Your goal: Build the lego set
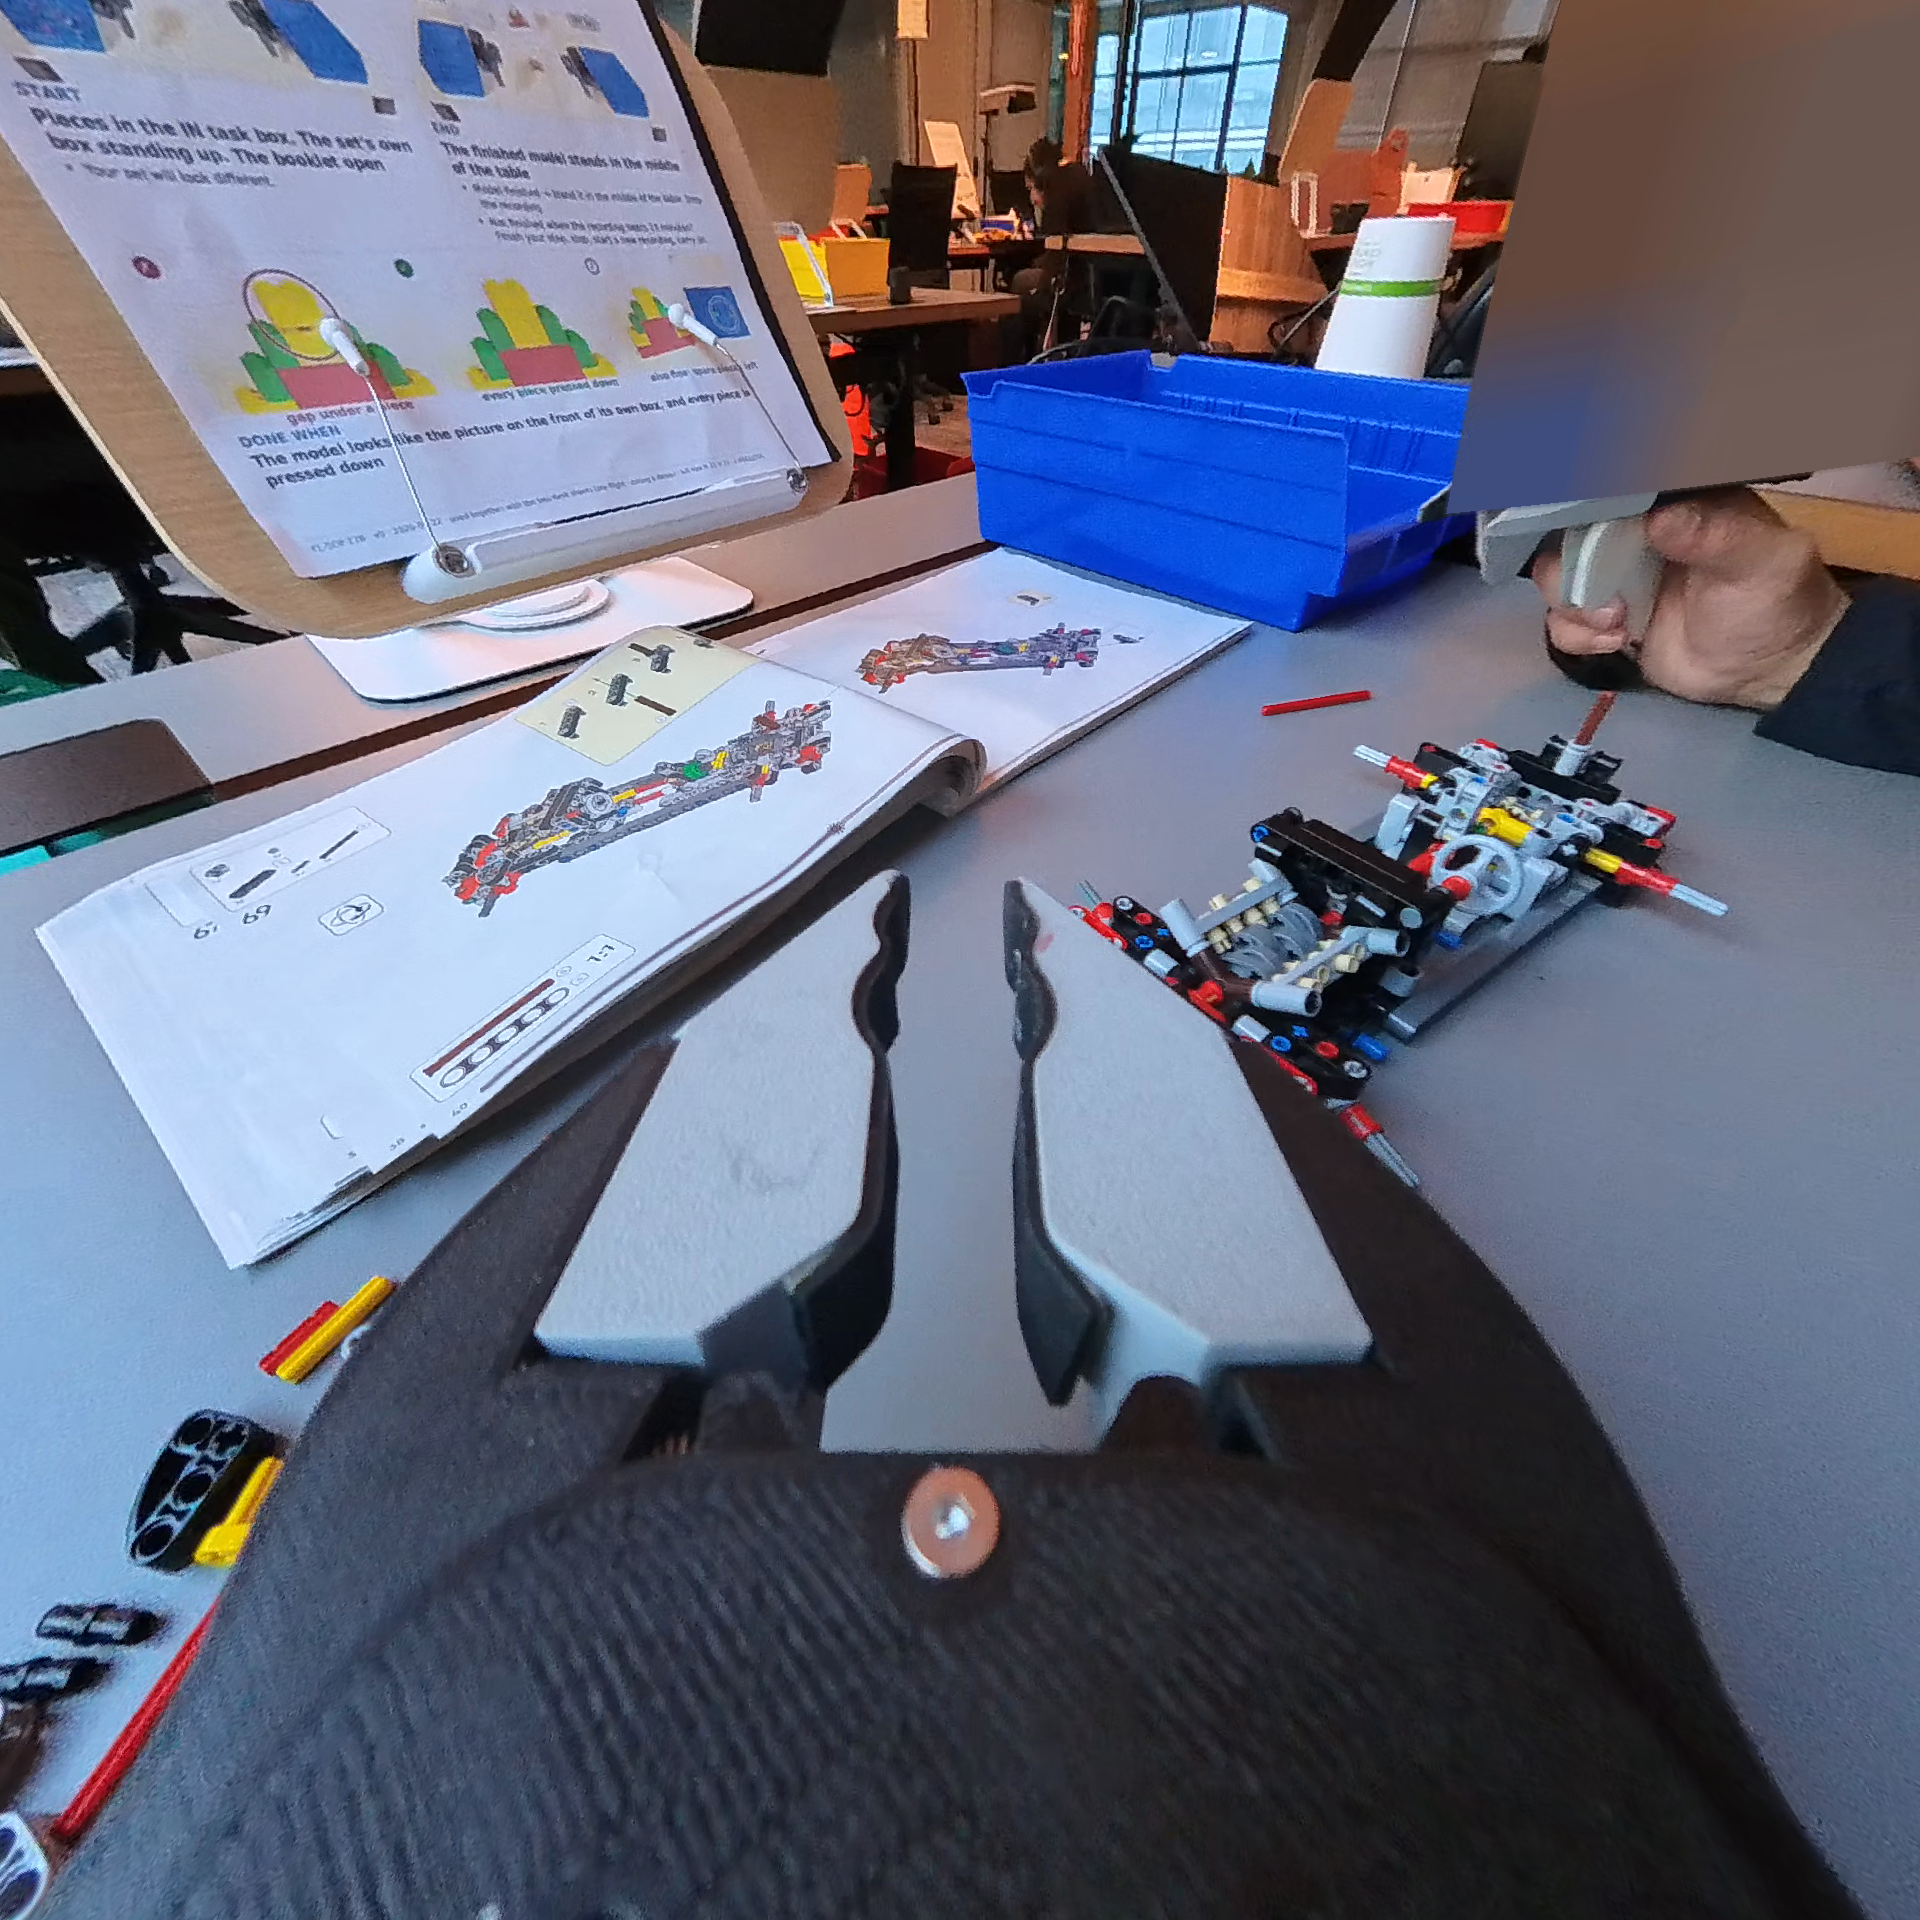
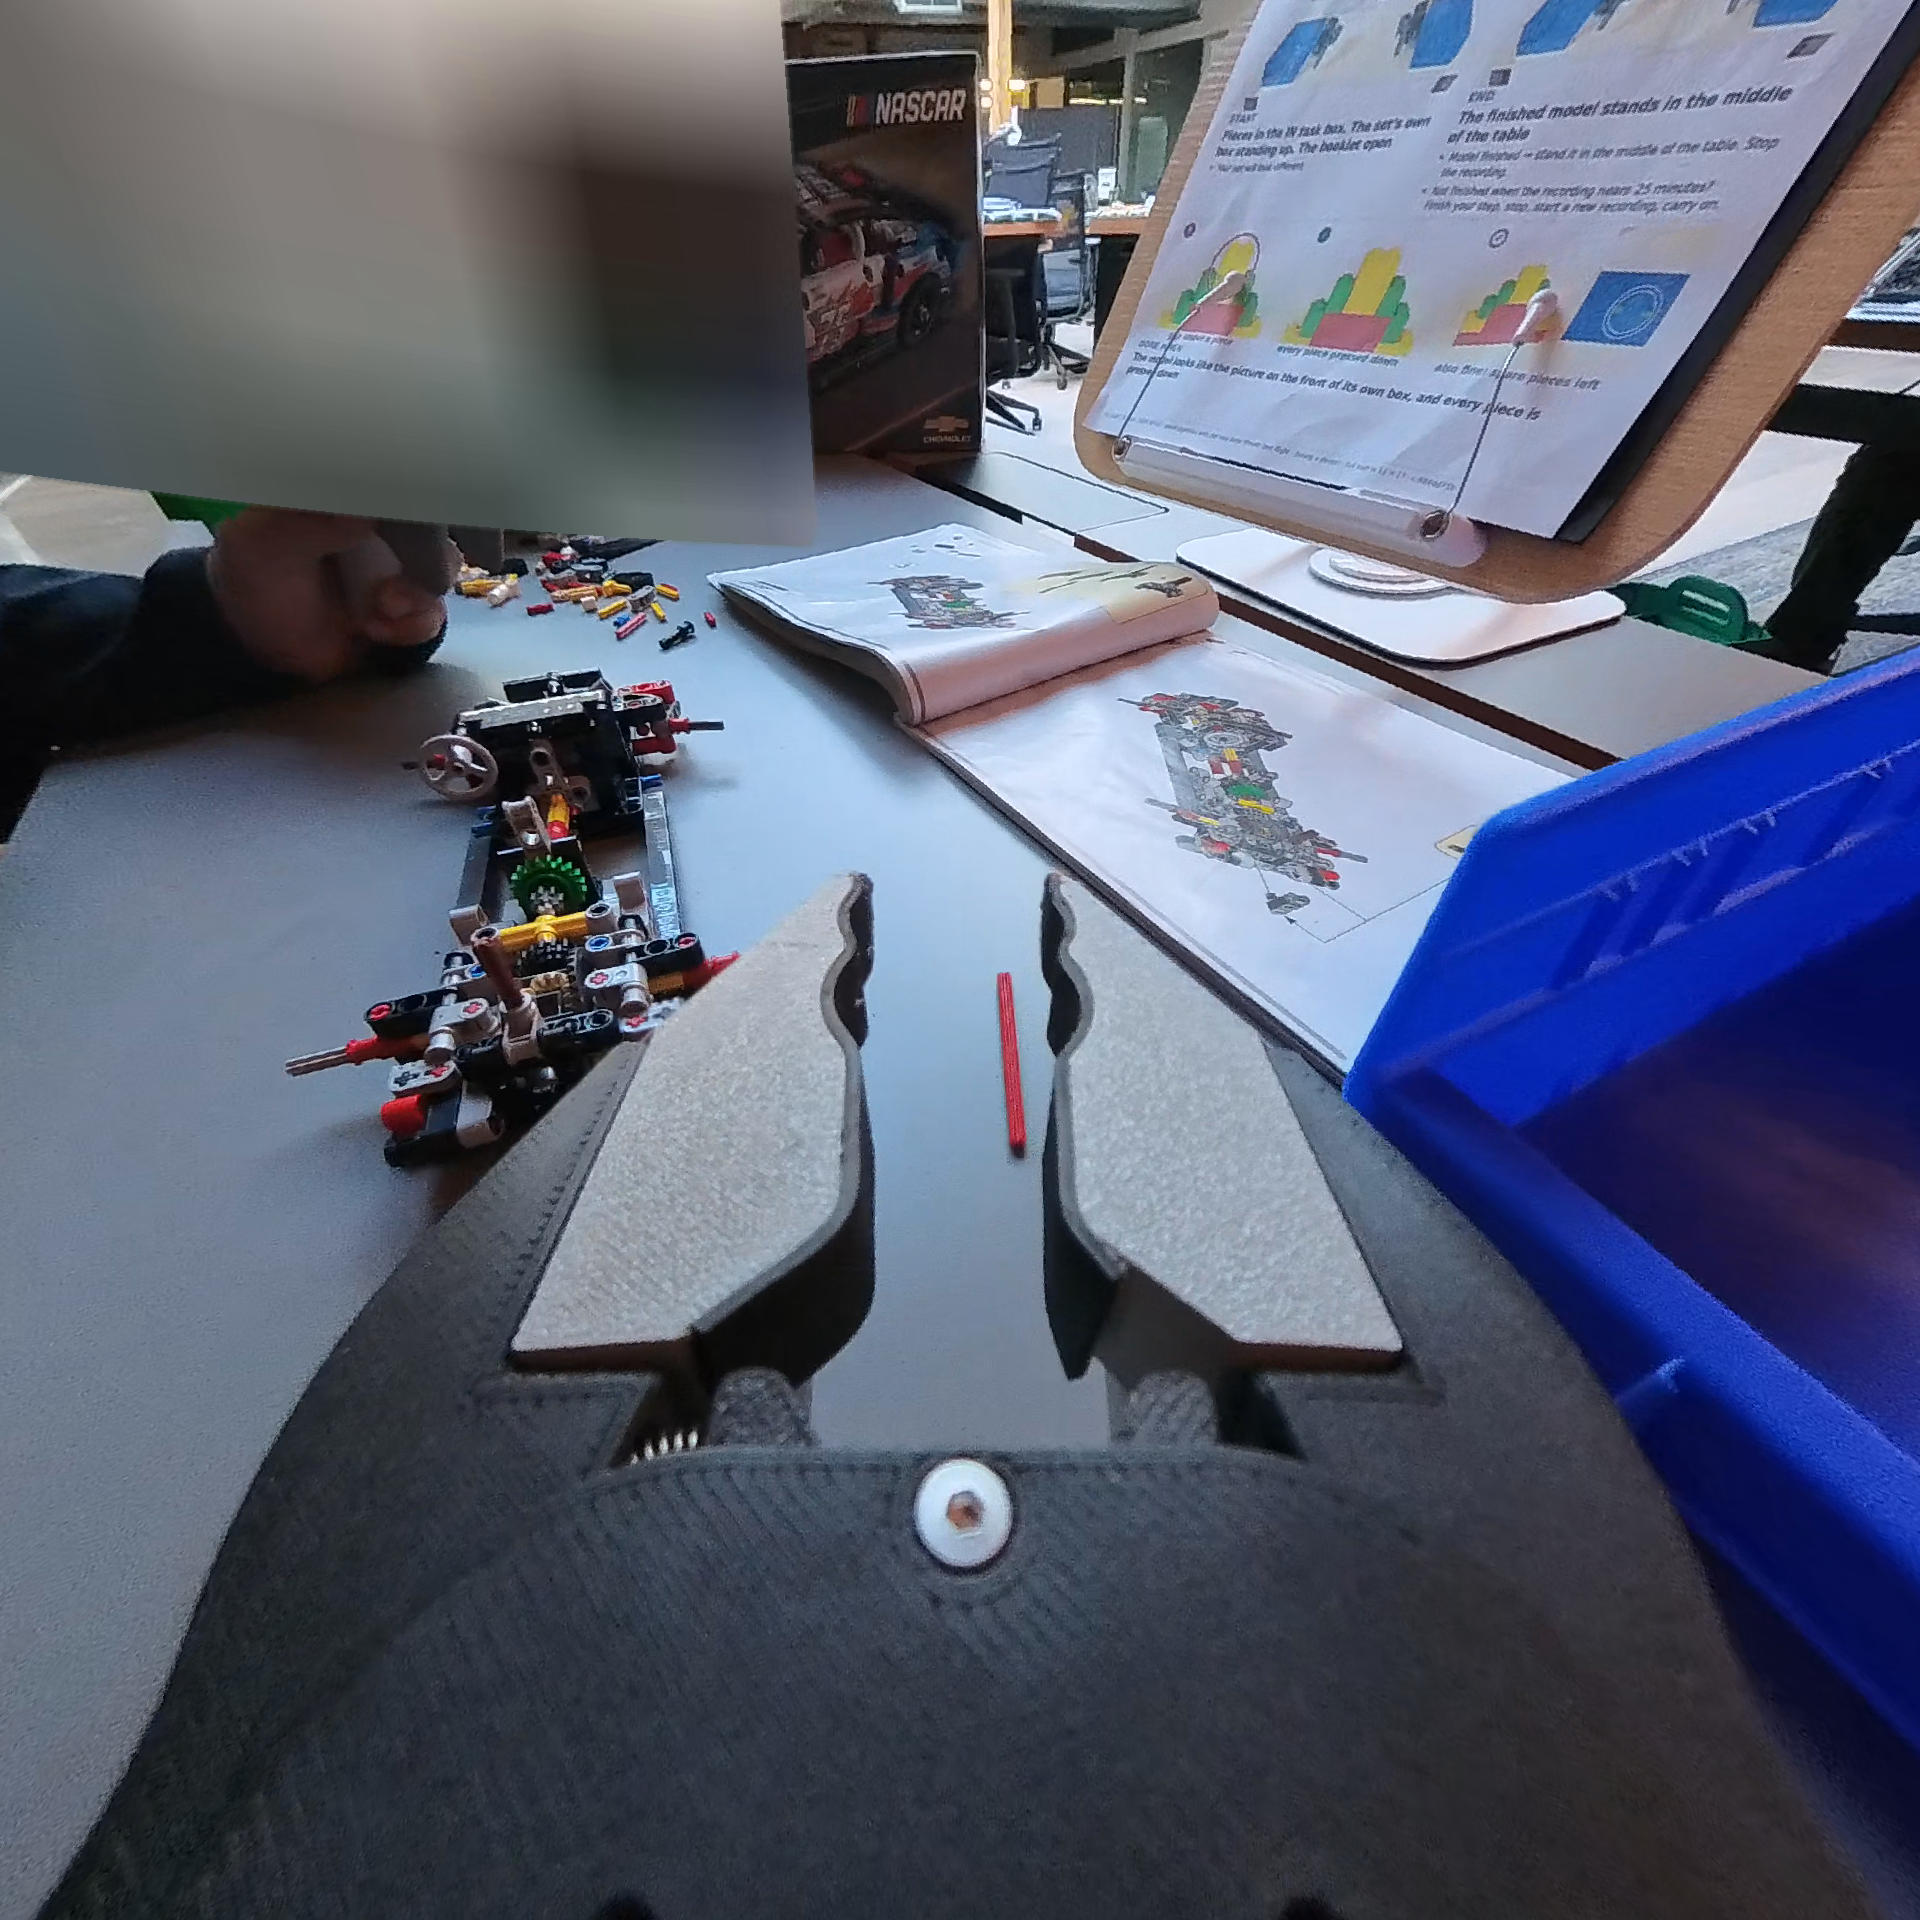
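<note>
My left gripper (image 1: 957, 896) hovers over the grey table (image 1: 1558, 1299), open, with nothing between its fingers. A part-built brick car chassis (image 1: 1403, 914) lies just to its right and an open instruction booklet (image 1: 499, 935) to its left. My right gripper (image 2: 956, 894) is open low over the table. A thin red axle (image 2: 1009, 1060) lies on the table between its fingers, close to the right finger (image 2: 1164, 1122), and neither pad presses on it. The axle also shows in the left wrist view (image 1: 1314, 702). The chassis (image 2: 540, 904) lies left of the right gripper.
A blue bin (image 1: 1195, 468) stands at the back, close on the right gripper's right (image 2: 1662, 1039). A sheet stand (image 2: 1507, 260) and the set's box (image 2: 894, 260) stand behind the booklet (image 2: 1195, 748). Loose pieces (image 1: 208, 1475) lie by the left gripper. A hand (image 1: 1714, 603) holds the right gripper. Some 35 cm of space lies between my two pairs of fingers.
</note>
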`<state>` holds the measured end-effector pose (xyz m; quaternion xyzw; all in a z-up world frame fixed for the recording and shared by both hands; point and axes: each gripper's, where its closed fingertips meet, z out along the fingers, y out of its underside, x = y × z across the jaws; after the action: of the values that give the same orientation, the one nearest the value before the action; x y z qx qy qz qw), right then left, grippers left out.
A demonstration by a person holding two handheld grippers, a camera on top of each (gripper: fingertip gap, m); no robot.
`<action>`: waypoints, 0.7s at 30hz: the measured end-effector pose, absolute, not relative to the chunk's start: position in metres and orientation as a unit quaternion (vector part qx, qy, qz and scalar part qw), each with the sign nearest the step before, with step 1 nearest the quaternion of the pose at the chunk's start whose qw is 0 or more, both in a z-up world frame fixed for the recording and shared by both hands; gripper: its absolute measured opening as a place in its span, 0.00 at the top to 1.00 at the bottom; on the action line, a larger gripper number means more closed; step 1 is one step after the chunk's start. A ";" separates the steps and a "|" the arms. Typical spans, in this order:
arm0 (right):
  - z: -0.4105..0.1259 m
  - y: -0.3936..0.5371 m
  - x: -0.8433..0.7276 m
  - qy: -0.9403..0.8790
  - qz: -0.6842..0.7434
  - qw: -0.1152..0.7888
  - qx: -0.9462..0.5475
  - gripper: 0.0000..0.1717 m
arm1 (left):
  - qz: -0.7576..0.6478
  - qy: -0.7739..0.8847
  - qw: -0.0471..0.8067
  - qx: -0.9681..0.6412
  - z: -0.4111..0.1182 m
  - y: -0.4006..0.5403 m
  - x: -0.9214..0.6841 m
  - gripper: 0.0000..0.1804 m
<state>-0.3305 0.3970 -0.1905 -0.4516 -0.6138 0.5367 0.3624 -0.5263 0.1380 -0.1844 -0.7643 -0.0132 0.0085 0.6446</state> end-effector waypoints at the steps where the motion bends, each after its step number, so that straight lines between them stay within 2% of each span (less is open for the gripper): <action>1: -0.191 0.397 -0.331 -0.615 0.535 0.363 -0.451 0.83 | 0.008 -0.014 0.648 -0.762 -0.183 0.138 -0.527 0.91; 6: -0.189 0.403 -0.332 -0.610 0.533 0.373 -0.453 0.84 | 0.025 -0.005 0.652 -0.758 -0.181 0.138 -0.524 0.91; 11: -0.189 0.411 -0.333 -0.601 0.522 0.390 -0.463 0.83 | 0.068 0.102 0.628 -0.769 -0.188 0.151 -0.459 0.89; 15: -0.188 0.419 -0.333 -0.590 0.512 0.404 -0.476 0.83 | 0.100 0.127 0.621 -0.767 -0.185 0.153 -0.428 0.88; 21: -0.187 0.429 -0.332 -0.570 0.509 0.415 -0.493 0.83 | 0.032 0.082 0.618 -0.781 -0.194 0.136 -0.419 0.83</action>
<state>-0.3321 0.4295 -0.1866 -0.4932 -0.5702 0.5090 0.4153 -0.4194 0.1359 -0.1936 -0.7814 0.0821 0.0320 0.6177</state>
